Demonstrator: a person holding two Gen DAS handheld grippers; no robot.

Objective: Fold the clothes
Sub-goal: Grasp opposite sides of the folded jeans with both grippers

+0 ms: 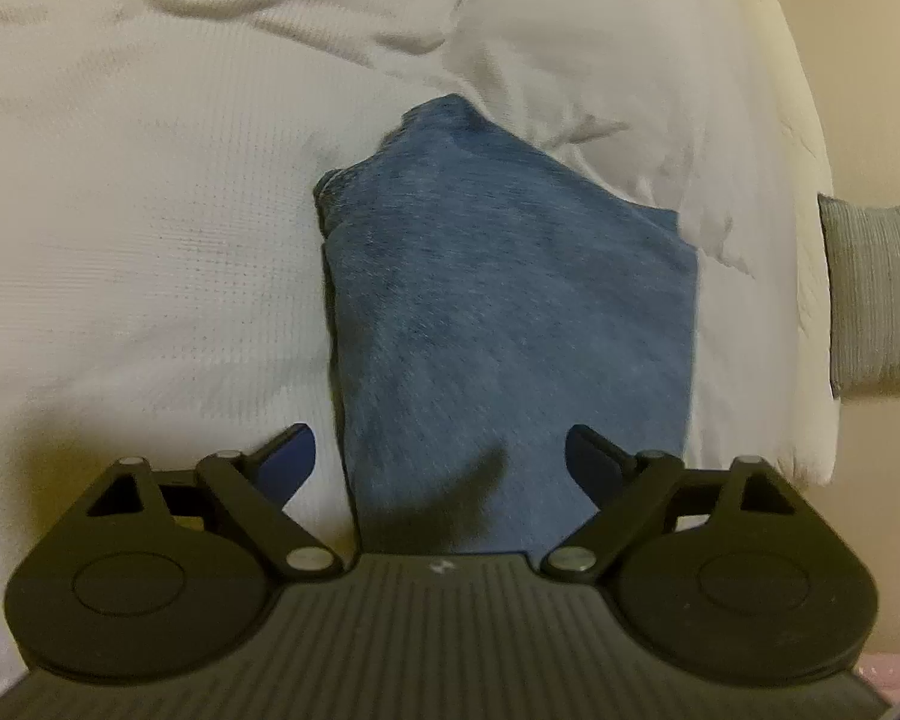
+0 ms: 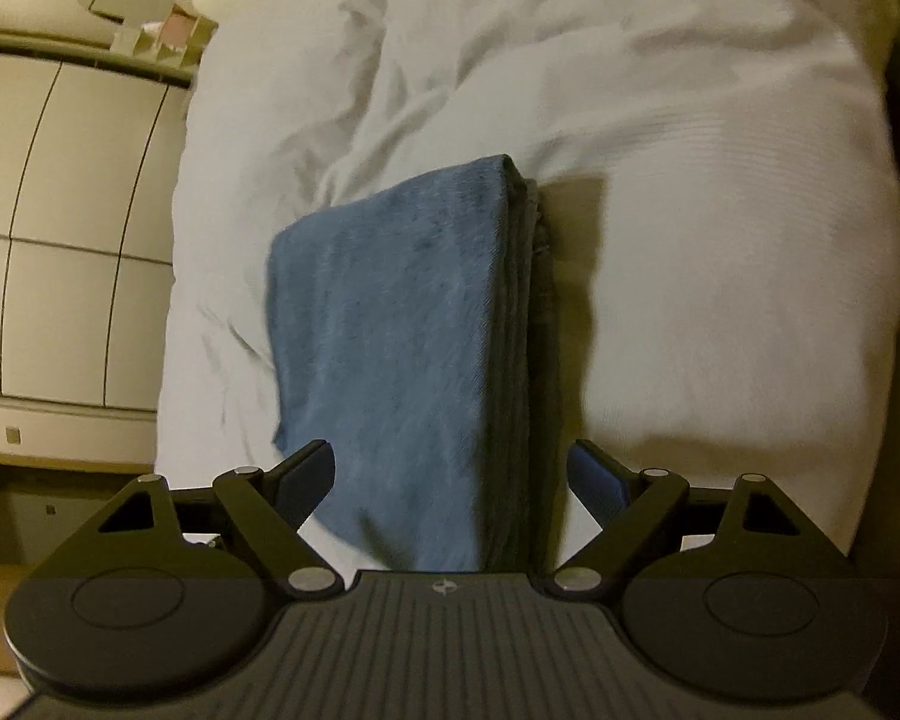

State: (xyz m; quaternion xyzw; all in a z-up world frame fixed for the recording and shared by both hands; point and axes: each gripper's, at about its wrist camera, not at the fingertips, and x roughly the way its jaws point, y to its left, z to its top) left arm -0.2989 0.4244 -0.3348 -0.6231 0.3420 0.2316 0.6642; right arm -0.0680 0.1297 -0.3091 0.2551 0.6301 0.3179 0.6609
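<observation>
A folded blue denim garment (image 1: 510,312) lies flat on the white bed cover (image 1: 120,210). In the left wrist view its far end tapers to an uneven corner. My left gripper (image 1: 441,450) hovers over the near end, open, with the cloth under the wide gap and neither pad pressing on it. From the right wrist view the same garment (image 2: 390,330) shows as a neat rectangle with stacked layers along its right edge. My right gripper (image 2: 450,462) is open above that near end, its left fingertip (image 2: 312,468) over the cloth's corner.
Rumpled white bedding (image 2: 720,240) surrounds the garment on all sides. A grey ribbed piece of fabric (image 1: 876,294) shows past the bed's right edge. Pale cabinet doors (image 2: 60,210) stand beyond the bed's left edge in the right wrist view.
</observation>
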